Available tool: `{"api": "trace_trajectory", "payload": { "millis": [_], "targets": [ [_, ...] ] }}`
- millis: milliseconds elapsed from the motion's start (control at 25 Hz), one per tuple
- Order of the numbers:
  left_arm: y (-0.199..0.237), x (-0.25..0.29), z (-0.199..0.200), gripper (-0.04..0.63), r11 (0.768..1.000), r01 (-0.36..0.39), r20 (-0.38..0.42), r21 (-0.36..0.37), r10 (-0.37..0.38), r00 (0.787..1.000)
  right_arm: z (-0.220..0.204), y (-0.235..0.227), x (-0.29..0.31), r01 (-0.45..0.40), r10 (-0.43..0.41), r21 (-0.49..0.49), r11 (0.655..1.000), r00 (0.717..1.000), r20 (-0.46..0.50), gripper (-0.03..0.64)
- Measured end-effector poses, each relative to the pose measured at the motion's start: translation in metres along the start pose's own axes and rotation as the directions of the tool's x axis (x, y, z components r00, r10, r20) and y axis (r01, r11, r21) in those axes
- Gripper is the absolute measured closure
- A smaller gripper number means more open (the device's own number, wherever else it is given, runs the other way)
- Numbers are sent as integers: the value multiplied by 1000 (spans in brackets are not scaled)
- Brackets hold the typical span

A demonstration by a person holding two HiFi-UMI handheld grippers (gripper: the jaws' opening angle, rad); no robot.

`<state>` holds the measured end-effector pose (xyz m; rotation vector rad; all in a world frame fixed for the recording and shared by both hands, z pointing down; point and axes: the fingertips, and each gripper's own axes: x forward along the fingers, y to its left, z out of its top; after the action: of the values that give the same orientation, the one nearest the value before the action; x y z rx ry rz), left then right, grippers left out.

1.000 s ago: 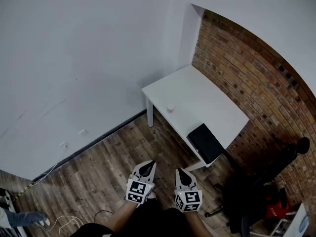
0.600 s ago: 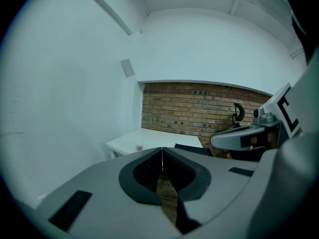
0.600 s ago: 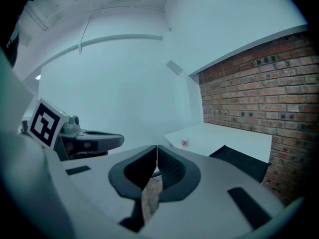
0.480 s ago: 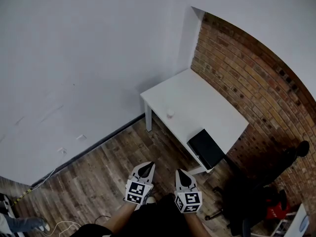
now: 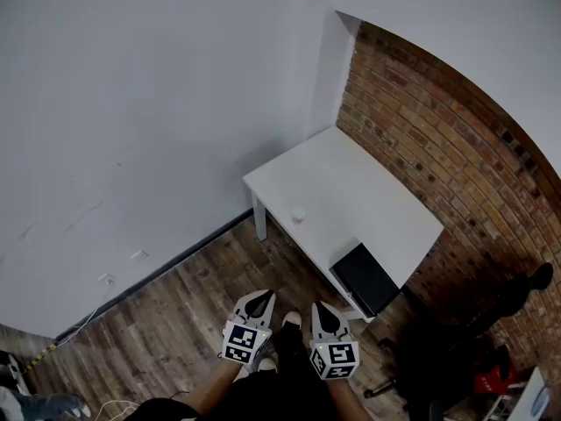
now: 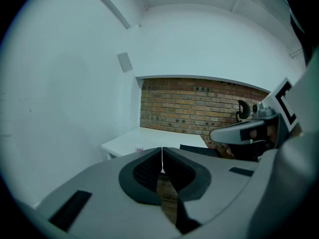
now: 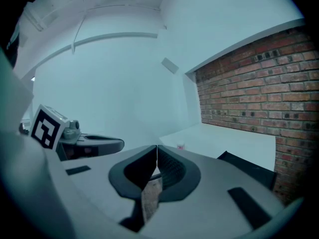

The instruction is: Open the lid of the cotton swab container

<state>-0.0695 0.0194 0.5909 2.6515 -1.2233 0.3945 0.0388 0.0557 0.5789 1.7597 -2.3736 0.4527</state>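
A small white cotton swab container (image 5: 299, 213) stands on the white table (image 5: 368, 191) in the room's corner, near the table's left edge. It shows tiny in the left gripper view (image 6: 139, 149) and in the right gripper view (image 7: 180, 146). My left gripper (image 5: 259, 298) and right gripper (image 5: 322, 310) hang side by side over the wooden floor, well short of the table. Both are shut with nothing between the jaws, and both point toward the table.
A black flat object (image 5: 366, 277) lies on the table's near end. A brick wall (image 5: 456, 147) runs along the table's right side and a white wall (image 5: 158, 112) behind it. A black office chair (image 5: 456, 340) stands at the right. Cables (image 5: 114, 406) lie on the floor at lower left.
The whole view has shifted forward: the table sits a little nearer and lower in the head view. Both grippers keep their place side by side, still shut. A shoe now shows between them.
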Motion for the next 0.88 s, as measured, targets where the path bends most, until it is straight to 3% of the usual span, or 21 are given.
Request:
{"api": "trace_trajectory", "payload": {
  "millis": [760,880],
  "targets": [
    [48,132,29,577,1000,18,-7,15,-18,1000,66,-78,134,-83,82,-18,996,997,-11,595],
    [54,148,30,529,1000,21,-15,4,-21,1000,71,-85,151,-104,104,-20,994,994,-15,595]
  ]
}}
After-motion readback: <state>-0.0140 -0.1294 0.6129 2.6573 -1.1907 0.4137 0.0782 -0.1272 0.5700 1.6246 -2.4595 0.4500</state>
